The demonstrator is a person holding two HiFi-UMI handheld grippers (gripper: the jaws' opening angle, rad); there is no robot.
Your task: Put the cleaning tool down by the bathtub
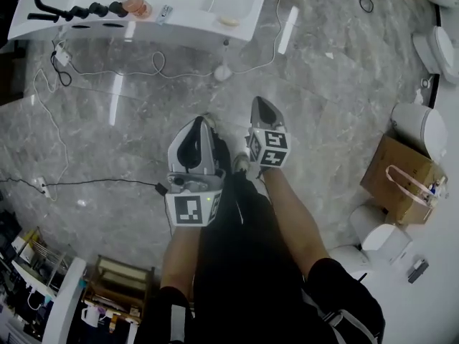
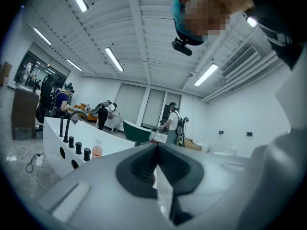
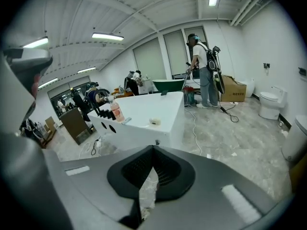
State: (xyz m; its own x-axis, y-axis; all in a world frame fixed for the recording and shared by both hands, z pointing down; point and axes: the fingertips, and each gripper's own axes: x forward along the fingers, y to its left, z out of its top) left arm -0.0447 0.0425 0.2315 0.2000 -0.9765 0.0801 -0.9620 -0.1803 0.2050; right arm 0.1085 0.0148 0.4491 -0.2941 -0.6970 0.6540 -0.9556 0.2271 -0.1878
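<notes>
The white bathtub (image 1: 188, 29) lies in the top left corner of the grey floor (image 1: 337, 92), with a pink bottle (image 1: 136, 6) on its rim. The left gripper (image 1: 204, 119) is held above the floor, its jaws pressed together on nothing. Beyond it, the cleaning tool (image 1: 223, 72) stands on the floor just beside the bathtub's near wall, white head down. Its thin handle seems to point straight up, long axis vertical, ending in a dark knob. The right gripper (image 1: 259, 103), tilted toward the floor, is likewise closed and empty. A cardboard box (image 1: 396, 181) sits near the floor's right edge.
</notes>
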